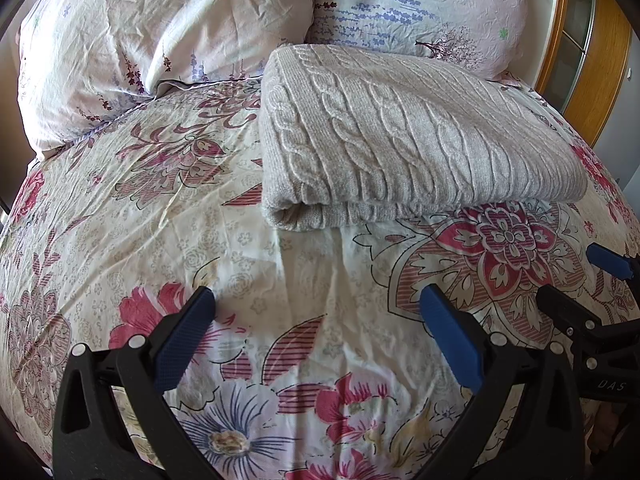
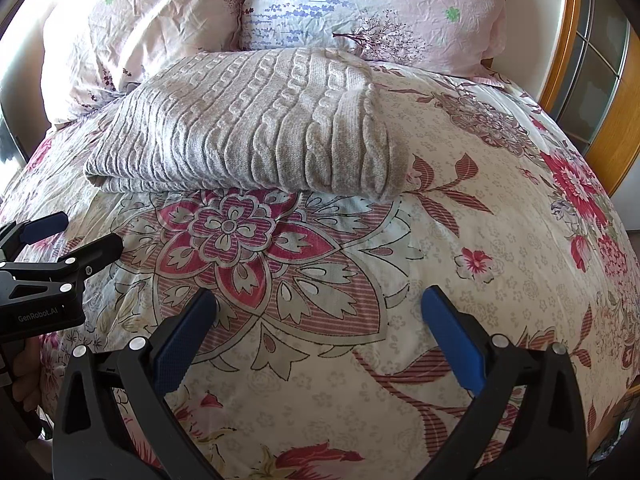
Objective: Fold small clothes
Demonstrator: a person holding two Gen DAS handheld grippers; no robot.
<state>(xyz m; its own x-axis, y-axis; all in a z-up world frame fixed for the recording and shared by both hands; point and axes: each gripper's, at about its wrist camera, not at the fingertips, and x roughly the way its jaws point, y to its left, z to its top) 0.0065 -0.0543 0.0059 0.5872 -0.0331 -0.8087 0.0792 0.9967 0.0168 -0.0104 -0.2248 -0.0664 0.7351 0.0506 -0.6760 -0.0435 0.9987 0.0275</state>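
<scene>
A grey cable-knit sweater point(image 1: 408, 140) lies folded into a neat rectangle on the floral bedspread point(image 1: 160, 216), near the pillows. It also shows in the right wrist view point(image 2: 256, 128). My left gripper point(image 1: 318, 306) is open and empty, hovering over the bedspread short of the sweater's near edge. My right gripper point(image 2: 319, 306) is open and empty too, over the bedspread in front of the sweater. Each gripper shows at the side of the other's view: the right one point(image 1: 576, 272) and the left one point(image 2: 68, 232), both with jaws apart.
Two floral pillows point(image 1: 152, 24) point(image 1: 420, 4) lie behind the sweater at the head of the bed. A wooden-framed glass door or cabinet point(image 2: 600, 80) stands to the right of the bed. The bedspread point(image 2: 480, 220) spreads wide around the sweater.
</scene>
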